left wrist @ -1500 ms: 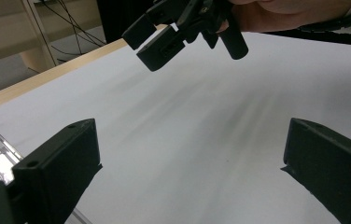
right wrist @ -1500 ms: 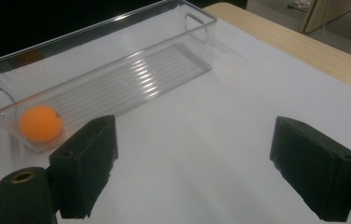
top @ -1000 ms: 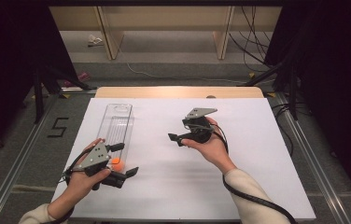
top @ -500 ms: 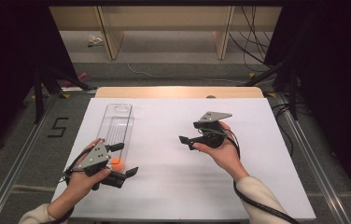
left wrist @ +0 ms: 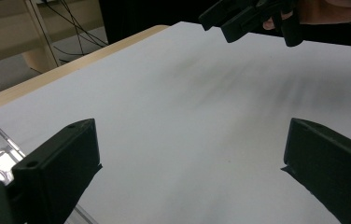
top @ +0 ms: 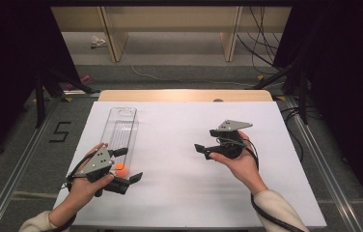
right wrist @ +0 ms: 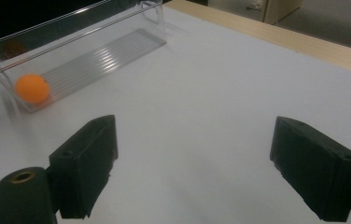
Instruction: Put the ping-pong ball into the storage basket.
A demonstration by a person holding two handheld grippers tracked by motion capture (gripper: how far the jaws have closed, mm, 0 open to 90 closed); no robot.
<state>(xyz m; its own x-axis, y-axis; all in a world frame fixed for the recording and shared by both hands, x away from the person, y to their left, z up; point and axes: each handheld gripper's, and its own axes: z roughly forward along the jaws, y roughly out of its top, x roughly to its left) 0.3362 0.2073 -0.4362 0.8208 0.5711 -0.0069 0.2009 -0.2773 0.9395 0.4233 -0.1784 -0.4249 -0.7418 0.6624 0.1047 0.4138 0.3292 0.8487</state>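
High view: I see my left hand-held gripper (top: 130, 166) spread wide, holding nothing, the orange ball (top: 120, 168) between its jaws inside the clear tray (top: 121, 126). My right hand-held gripper (top: 207, 141) is spread too, empty above the tabletop (top: 179, 193).

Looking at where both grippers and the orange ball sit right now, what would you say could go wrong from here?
The orange ball lies loose at the near end of the clear bin, so a nudge to the bin could send it rolling along the ribbed floor. The left gripper, jaws open, hovers right beside that end and might bump the thin wall. The right gripper is open over the bare white table, and its trailing cable could drag across it.
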